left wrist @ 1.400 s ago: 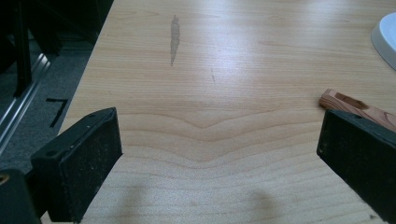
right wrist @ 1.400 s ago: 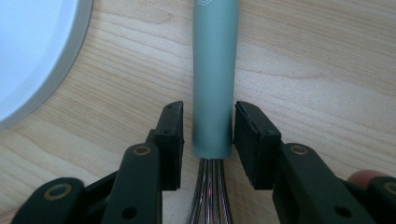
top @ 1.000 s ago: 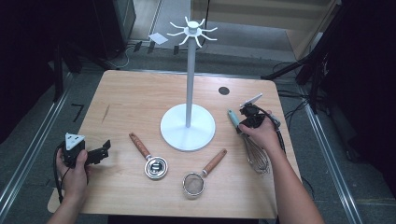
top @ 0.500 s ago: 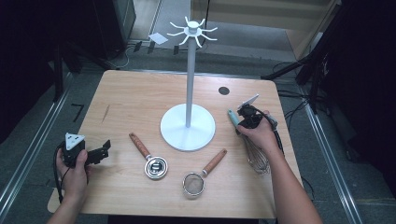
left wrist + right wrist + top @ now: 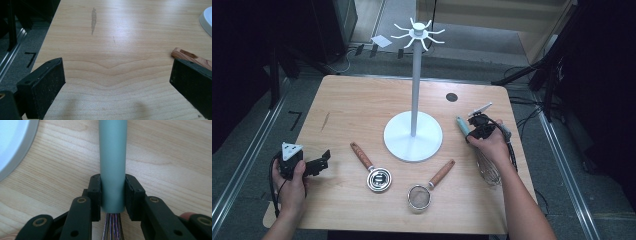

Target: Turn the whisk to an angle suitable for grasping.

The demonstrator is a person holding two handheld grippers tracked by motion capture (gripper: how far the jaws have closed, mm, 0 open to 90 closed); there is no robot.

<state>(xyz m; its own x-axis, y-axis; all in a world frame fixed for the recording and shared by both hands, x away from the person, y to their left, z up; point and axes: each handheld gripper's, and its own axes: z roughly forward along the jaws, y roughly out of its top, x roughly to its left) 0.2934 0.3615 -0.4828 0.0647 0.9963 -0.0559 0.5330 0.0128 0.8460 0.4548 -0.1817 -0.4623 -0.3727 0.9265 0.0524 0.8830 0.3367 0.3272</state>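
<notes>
A whisk lies at the table's right side, its grey-green handle (image 5: 461, 125) pointing away from the person and its wire head (image 5: 488, 170) toward the front edge. My right gripper (image 5: 475, 131) is shut on that handle (image 5: 112, 165), both pads pressed against it just above the wires (image 5: 111, 227). At the front left my left gripper (image 5: 323, 160) rests low over bare wood, open and holding nothing, its fingers (image 5: 42, 86) wide apart. A wooden handle (image 5: 191, 56) pokes in beside its right jaw.
A white hanging stand (image 5: 413, 132) with a hooked top (image 5: 418, 33) rises mid-table. In front of it lie a wooden-handled measuring cup (image 5: 377, 177) and a small strainer (image 5: 419, 196). A dark round hole (image 5: 452, 97) marks the far right. The wooden table (image 5: 357, 107) has bare room at far left.
The right gripper has shifted slightly along the whisk handle while staying closed on it. The left gripper has not moved.
</notes>
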